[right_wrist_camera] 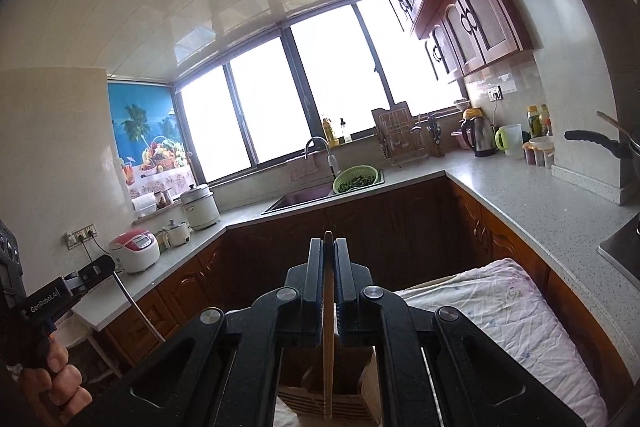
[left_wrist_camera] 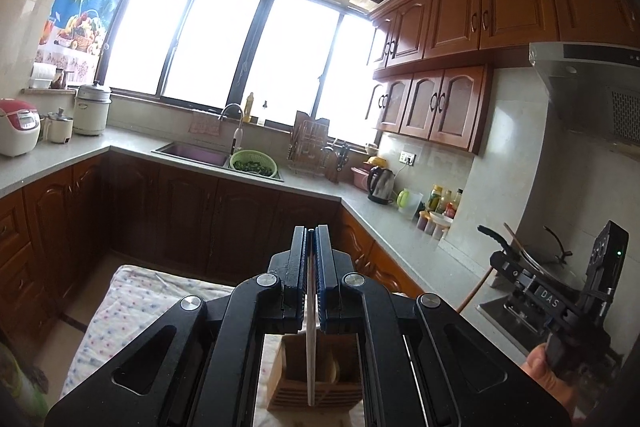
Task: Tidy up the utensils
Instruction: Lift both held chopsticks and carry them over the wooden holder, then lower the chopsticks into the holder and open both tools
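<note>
My left gripper (left_wrist_camera: 311,233) is shut on a thin pale utensil handle (left_wrist_camera: 310,339) that hangs down over a slotted wooden utensil holder (left_wrist_camera: 316,375). My right gripper (right_wrist_camera: 328,243) is shut on a wooden utensil (right_wrist_camera: 328,339) that hangs down over the same wooden holder (right_wrist_camera: 332,399). The holder stands on a table covered with a dotted white cloth (left_wrist_camera: 116,311), which also shows in the right wrist view (right_wrist_camera: 500,303). The right gripper appears at the right of the left wrist view (left_wrist_camera: 490,233), the left gripper at the left of the right wrist view (right_wrist_camera: 96,269). Both utensils' lower ends are hidden.
A grey counter (left_wrist_camera: 404,231) runs around the kitchen with a sink (left_wrist_camera: 192,153), a green colander (left_wrist_camera: 254,163), a dish rack (left_wrist_camera: 310,147), a kettle (left_wrist_camera: 382,185), bottles, and rice cookers (left_wrist_camera: 18,127). A stove with a pan (left_wrist_camera: 536,255) sits at the right.
</note>
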The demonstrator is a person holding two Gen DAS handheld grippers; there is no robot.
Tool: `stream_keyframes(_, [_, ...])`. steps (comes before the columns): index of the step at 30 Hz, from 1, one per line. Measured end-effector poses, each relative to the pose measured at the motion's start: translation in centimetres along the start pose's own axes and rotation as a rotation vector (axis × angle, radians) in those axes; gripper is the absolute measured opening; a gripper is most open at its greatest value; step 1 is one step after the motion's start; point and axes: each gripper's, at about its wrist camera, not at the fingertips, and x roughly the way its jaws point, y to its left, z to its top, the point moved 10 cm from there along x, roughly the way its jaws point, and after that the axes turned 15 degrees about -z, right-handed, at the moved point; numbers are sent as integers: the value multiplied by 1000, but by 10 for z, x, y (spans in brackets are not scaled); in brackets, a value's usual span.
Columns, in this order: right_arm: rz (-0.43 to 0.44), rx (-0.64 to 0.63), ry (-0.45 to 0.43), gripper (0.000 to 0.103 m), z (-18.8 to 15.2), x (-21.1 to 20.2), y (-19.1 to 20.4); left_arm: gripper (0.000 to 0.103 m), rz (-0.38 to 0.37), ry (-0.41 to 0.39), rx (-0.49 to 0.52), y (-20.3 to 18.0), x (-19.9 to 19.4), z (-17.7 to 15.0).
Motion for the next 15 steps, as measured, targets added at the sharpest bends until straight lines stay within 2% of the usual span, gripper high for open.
stream_keyframes(6, [-20,33,-20,4,1,35,-6,3,29,-24,-40,26,45,-7])
stream_keyframes(15, [-38,76,56,5,-56,84,-15,3,97,26,-168,73,92,-65])
